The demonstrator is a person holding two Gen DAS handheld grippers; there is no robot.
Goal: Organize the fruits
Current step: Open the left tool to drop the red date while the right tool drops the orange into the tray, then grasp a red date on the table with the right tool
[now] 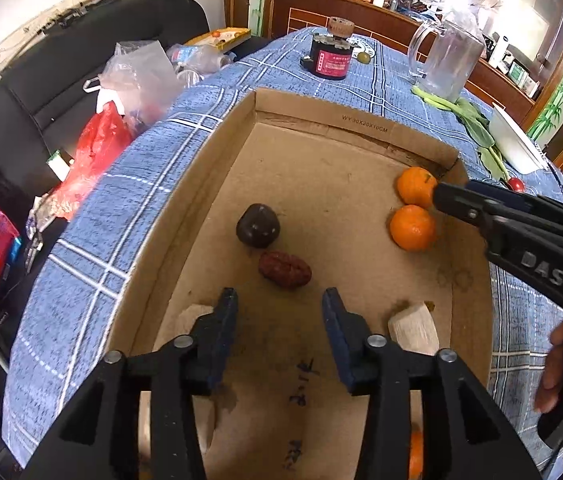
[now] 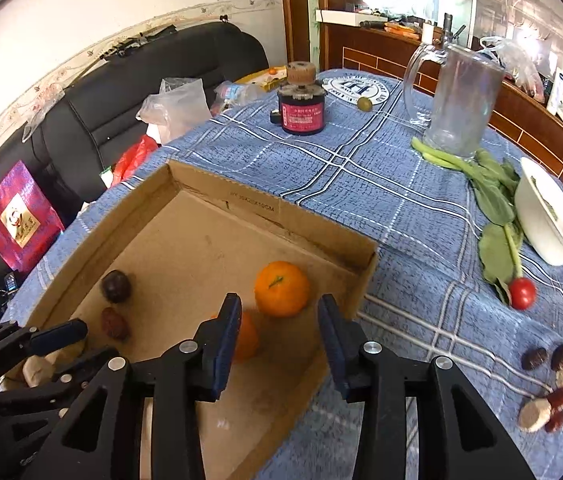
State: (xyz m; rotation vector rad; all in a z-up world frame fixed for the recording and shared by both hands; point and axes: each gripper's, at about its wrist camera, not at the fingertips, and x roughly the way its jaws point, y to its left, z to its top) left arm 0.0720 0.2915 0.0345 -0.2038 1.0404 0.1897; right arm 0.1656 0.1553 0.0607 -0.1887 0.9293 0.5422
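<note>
An open cardboard box [image 1: 217, 152] [image 2: 241, 204] lies on the blue checked tablecloth. Inside lie two oranges [image 1: 412, 227] [image 2: 281, 289], a dark round fruit [image 1: 258, 225] [image 2: 116, 286], a red date [image 1: 284, 269] [image 2: 114, 322] and pale chunks [image 1: 413, 328]. My left gripper [image 1: 279, 316] is open and empty above the box floor, just short of the date; it also shows in the right wrist view [image 2: 65, 344]. My right gripper [image 2: 277, 320] is open and empty over the box's right side, near the oranges; it also shows in the left wrist view [image 1: 437, 196].
Loose dates and pale pieces [image 2: 549, 384] and a cherry tomato [image 2: 522, 293] lie on the cloth right of the box. A white bowl [image 2: 549, 216], leafy greens [image 2: 489, 192], a glass pitcher [image 2: 461, 100] and a black-and-red device [image 2: 301, 108] stand farther back. A cluttered black sofa [image 1: 41, 92] is to the left.
</note>
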